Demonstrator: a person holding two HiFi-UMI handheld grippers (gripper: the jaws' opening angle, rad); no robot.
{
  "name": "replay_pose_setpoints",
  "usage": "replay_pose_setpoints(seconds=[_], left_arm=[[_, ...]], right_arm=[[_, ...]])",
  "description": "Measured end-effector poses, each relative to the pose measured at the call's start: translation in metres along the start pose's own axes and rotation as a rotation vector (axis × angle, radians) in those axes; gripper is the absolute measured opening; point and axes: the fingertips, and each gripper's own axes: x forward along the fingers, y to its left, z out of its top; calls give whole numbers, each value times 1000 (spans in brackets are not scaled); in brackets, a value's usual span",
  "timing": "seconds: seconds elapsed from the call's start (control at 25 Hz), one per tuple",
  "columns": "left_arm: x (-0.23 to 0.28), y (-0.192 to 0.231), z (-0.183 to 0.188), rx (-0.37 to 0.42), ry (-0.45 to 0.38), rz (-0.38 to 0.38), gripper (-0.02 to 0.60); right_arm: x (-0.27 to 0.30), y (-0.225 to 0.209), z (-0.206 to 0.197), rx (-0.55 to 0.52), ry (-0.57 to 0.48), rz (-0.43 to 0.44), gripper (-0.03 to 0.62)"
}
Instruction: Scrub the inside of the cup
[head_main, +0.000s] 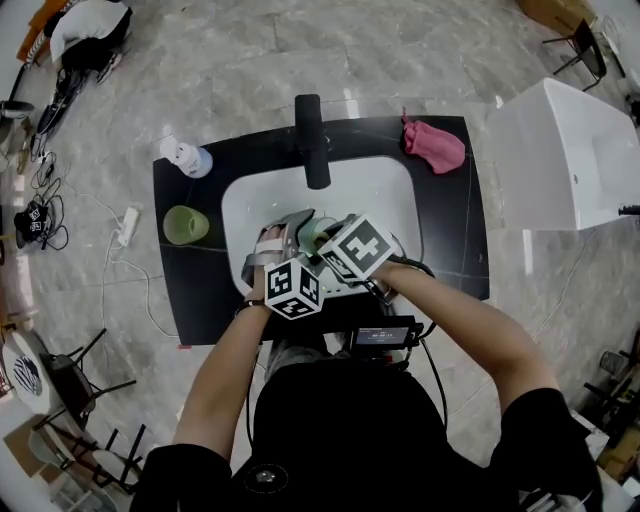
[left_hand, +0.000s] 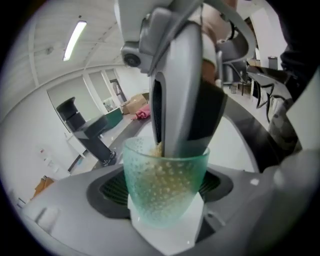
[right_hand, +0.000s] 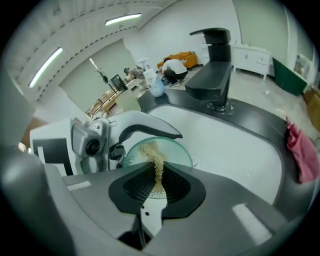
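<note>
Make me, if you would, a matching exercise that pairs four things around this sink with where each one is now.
Things:
1. pink cloth
2. yellow-green cup
3. teal cup
4. tan scrubber

Places:
A. gripped in the left gripper, over the basin
B. on the countertop, left of the basin
C. clamped in the right gripper, reaching into the teal cup
D. on the countertop's far right corner

Pairs: 1-D; 2-B; 3-A; 4-C.
</note>
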Motion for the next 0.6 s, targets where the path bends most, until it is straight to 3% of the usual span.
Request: replay_pose_setpoints(seconds=[0.24,0.36,0.48,0.6], left_arm=[[0,12,3,58,0,125,380],[0,15,5,67,1,148,380],[1,11,4,42,1,115,380],[2,5,3,4,-5,59,380]], right_arm=[[0,-5,5,352,-12,116,41],[-1,-6,7,508,-26,194,41],[-1,-4,5,489,-16,195,41],[0,0,1,358,0,166,41]])
